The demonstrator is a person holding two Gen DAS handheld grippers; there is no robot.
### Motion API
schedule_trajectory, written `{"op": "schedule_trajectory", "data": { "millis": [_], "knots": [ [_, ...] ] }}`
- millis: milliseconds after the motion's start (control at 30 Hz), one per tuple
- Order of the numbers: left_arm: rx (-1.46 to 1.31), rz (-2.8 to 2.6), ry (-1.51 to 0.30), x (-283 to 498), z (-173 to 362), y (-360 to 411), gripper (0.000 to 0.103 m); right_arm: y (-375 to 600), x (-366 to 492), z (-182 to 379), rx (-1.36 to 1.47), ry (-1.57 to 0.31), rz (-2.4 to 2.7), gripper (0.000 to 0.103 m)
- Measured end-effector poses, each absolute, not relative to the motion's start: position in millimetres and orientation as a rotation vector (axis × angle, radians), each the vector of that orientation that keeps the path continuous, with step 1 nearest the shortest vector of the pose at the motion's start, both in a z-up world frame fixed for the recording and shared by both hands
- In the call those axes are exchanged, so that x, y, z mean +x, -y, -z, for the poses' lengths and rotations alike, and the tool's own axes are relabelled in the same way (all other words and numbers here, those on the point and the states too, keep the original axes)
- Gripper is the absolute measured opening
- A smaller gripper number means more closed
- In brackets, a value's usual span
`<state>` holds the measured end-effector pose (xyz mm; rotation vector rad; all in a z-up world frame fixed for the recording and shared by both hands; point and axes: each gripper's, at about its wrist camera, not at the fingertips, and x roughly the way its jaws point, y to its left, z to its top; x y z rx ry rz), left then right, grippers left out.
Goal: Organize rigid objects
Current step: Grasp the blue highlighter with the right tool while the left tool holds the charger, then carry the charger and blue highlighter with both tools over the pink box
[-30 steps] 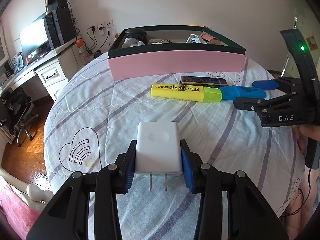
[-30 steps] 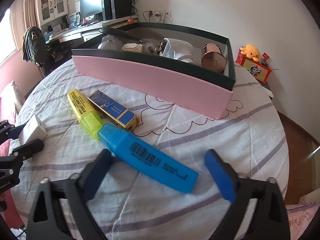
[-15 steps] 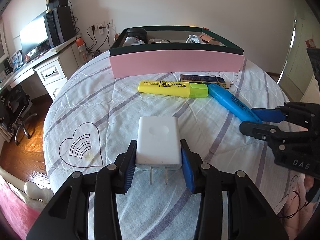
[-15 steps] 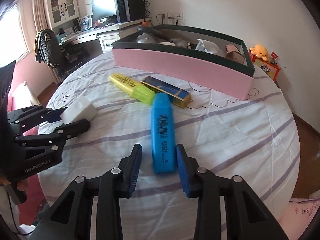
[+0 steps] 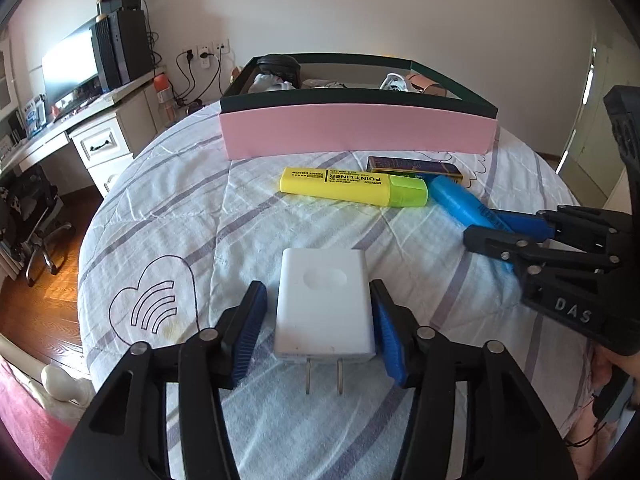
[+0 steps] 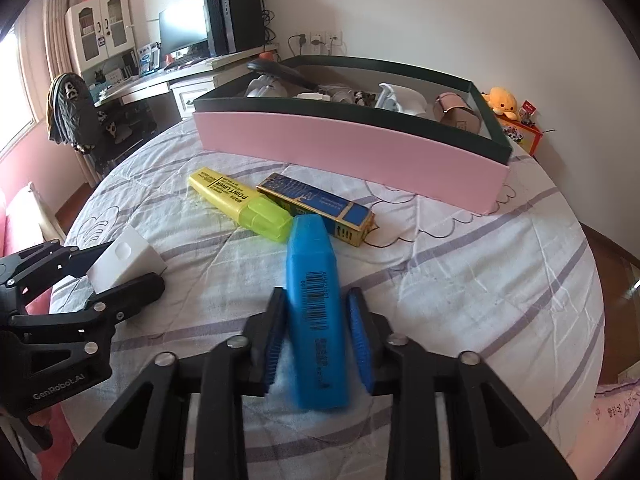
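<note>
A white plug charger (image 5: 324, 308) lies on the striped bedspread between the pads of my left gripper (image 5: 316, 286). Its jaws are opening, with a gap on each side of the charger. My right gripper (image 6: 316, 294) is closing on a blue highlighter (image 6: 314, 280), and both pads lie against its sides. The highlighter's far tip touches a yellow highlighter (image 6: 240, 204) and a dark blue and gold box (image 6: 320, 204). Behind them stands a pink box with a dark green rim (image 6: 352, 148), holding several items.
The round bed's edge drops off on the left and right. A desk with a monitor (image 5: 68, 72) and an office chair (image 5: 32, 216) stand at the left. A yellow plush toy (image 6: 502, 100) sits beyond the pink box. The right gripper (image 5: 500, 228) shows in the left wrist view.
My left jaws have spread away from the charger they were gripping. The right jaws have closed from wide apart onto the blue highlighter, which has swung round to point along the gripper.
</note>
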<state>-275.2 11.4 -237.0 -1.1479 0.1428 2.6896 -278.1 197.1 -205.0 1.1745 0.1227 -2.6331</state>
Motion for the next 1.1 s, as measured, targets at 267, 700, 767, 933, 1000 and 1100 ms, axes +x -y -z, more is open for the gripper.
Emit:
{"op": "schedule_trajectory", "data": {
  "millis": [267,700,767,933,1000,1100],
  "knots": [
    [-1.112,-2.701,-0.126,-276,240,-9,0.067,-217,-261,208,1.156,-0.063,2.771,0.027],
    [-1.047,-2.695,-0.157,-271,237,-15,0.04,-215,-261,209,1.141,-0.077,2.759,0.027],
    [-1.049,-2.686,-0.133,-272,235,-13,0.04,-218,-260,208,1.131,-0.045,2.751,0.027],
    [-1.028,-2.665,-0.104,-268,225,-11,0.04,-223,-255,198,1.082,0.06,2.729,0.027],
    [-1.011,-2.664,-0.103,-266,220,-10,0.04,-223,-252,191,1.063,0.075,2.714,0.027],
    [-0.987,-2.673,-0.093,-263,211,-8,0.04,-223,-246,178,1.02,0.073,2.725,0.027]
  ]
}}
